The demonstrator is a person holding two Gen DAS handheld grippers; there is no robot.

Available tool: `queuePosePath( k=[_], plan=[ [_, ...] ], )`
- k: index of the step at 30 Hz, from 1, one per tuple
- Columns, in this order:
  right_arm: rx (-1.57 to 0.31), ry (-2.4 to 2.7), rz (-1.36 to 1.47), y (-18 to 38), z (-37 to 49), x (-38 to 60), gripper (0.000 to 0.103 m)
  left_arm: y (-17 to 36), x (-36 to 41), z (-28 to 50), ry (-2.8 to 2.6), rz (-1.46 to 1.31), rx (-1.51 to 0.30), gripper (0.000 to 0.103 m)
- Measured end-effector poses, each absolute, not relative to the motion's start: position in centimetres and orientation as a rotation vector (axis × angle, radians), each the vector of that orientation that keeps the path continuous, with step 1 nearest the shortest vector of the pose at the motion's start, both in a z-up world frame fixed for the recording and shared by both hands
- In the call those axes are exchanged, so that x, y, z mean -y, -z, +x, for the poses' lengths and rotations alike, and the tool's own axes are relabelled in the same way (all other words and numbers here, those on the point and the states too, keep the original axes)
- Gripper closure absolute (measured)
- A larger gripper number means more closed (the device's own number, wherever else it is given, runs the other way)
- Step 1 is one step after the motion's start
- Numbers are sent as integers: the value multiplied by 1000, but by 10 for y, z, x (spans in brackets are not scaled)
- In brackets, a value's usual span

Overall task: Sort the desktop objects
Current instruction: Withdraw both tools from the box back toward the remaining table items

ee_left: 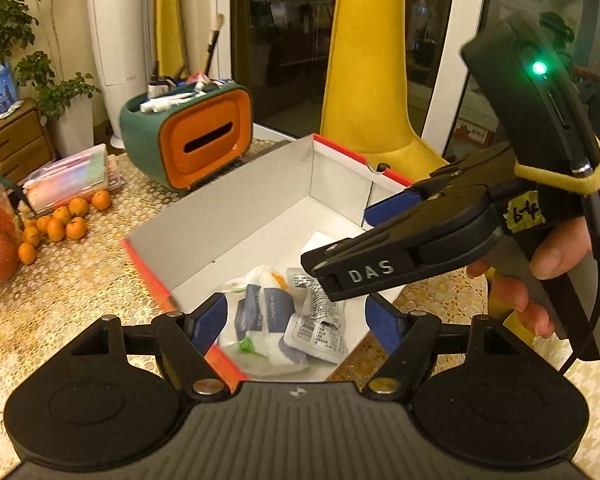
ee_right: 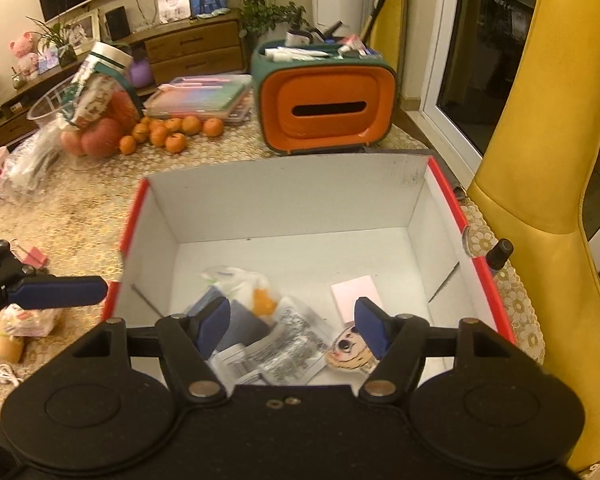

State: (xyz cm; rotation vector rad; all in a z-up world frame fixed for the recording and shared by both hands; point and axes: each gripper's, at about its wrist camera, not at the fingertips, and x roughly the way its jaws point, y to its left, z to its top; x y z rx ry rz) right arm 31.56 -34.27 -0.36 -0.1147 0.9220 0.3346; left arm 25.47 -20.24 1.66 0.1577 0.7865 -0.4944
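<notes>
Both the left gripper (ee_left: 296,322) and the right gripper (ee_right: 294,326) hang open and empty above the red-rimmed white cardboard box (ee_right: 284,200); the crinkly plastic sachets (ee_right: 284,340) heaped on its floor look light, limp and slippery, best pinched at a sealed edge; the tall walls crowd sideways entry, so overhead is freest.

Room and furniture around the table

A yellow chair (ee_right: 540,184) stands beside the table's right edge, with dark glass doors (ee_left: 284,40) behind it. A wooden dresser (ee_right: 196,46) along the far wall carries framed photos (ee_right: 174,2), leafy plants (ee_right: 260,4) and a pink plush toy (ee_right: 24,52).
</notes>
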Motion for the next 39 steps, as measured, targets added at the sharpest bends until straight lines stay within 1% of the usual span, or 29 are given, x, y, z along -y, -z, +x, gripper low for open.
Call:
queuePosePath(
  k=[2, 12, 14, 16, 19, 20, 22, 25, 27, 29, 36, 39],
  plan=[
    [-904, -346, -111, -1, 307, 339, 27, -19, 193, 248, 486, 149, -776, 28],
    [-838, -413, -86, -18, 270, 317, 22, -25, 143, 217, 430, 89, -747, 28],
    [-831, -422, -85, -20, 263, 313, 22, -27, 134, 211, 422, 79, -738, 24],
    [-822, -435, -87, -22, 255, 307, 22, -28, 123, 204, 414, 71, -726, 23],
    [-801, -448, -86, -23, 243, 300, 17, -29, 110, 194, 398, 57, -710, 23],
    [-792, -456, -85, -24, 238, 298, 16, -30, 106, 190, 396, 54, -702, 20],
    [-779, -464, -84, -25, 229, 292, 15, -30, 98, 182, 387, 57, -682, 18],
    [-760, -479, -80, -25, 218, 284, 11, -28, 88, 169, 375, 63, -667, 17],
    [-748, -488, -79, -24, 211, 277, 10, -26, 80, 162, 365, 52, -663, 14],
    [-740, -490, -83, -23, 205, 271, 9, -25, 69, 155, 352, 30, -657, 0],
    [-713, -486, -85, -18, 186, 250, 4, -14, 26, 134, 303, -31, -640, 0],
    [-706, -483, -81, -11, 178, 241, 4, -5, 9, 127, 277, -41, -642, 0]
  ],
)
